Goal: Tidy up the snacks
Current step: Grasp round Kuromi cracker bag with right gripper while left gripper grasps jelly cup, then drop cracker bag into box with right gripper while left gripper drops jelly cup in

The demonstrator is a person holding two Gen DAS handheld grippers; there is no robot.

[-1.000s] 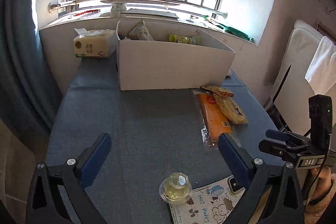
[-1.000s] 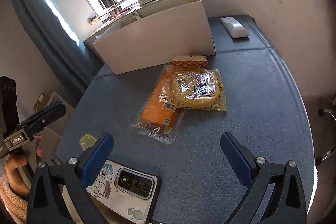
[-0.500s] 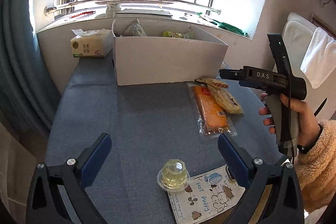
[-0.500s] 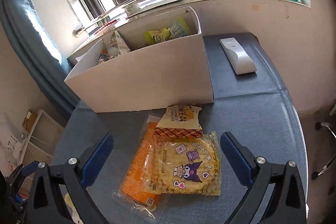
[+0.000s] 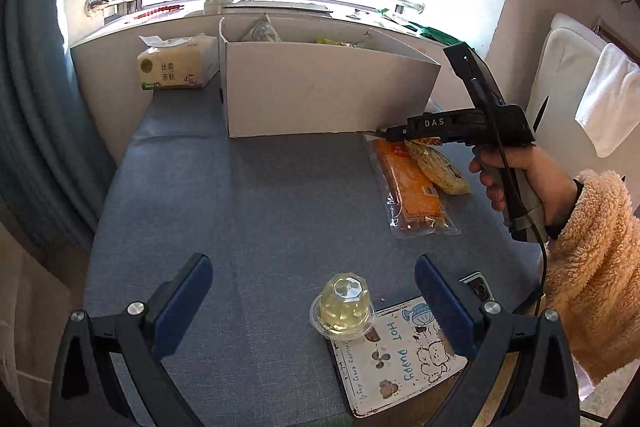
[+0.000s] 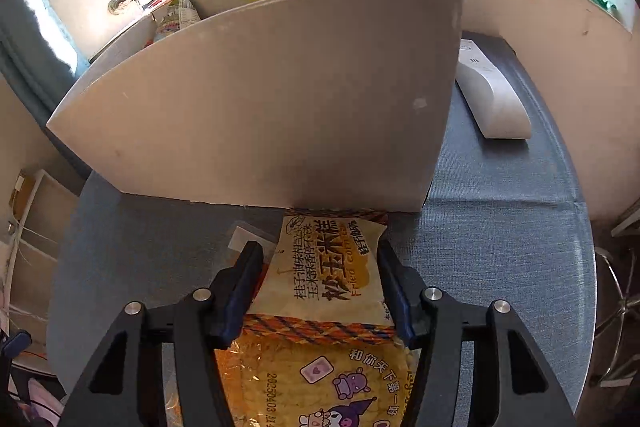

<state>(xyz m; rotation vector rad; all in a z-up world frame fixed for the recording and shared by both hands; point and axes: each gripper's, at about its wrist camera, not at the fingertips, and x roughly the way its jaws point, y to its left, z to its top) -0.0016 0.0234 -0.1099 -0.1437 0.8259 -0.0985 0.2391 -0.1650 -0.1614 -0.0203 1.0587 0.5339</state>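
Cream-and-orange plastic packet of fried corn snack (image 6: 326,267) now sits between the pads of the right gripper (image 6: 320,287), lower centre of the right wrist view, touching the foot of the white cardboard box (image 6: 260,99); a second ago that gripper was back near the table edge with jaws wide; its jaws have just been closing and both pads now meet the packet's sides, so it is pinched; packet lies partly on the yellow round-cracker bag (image 6: 320,379); likely next a lift into the box. Left gripper (image 5: 312,299) hangs spread, nothing between, over the clear jelly cup (image 5: 344,305) at lower centre, position unchanged.
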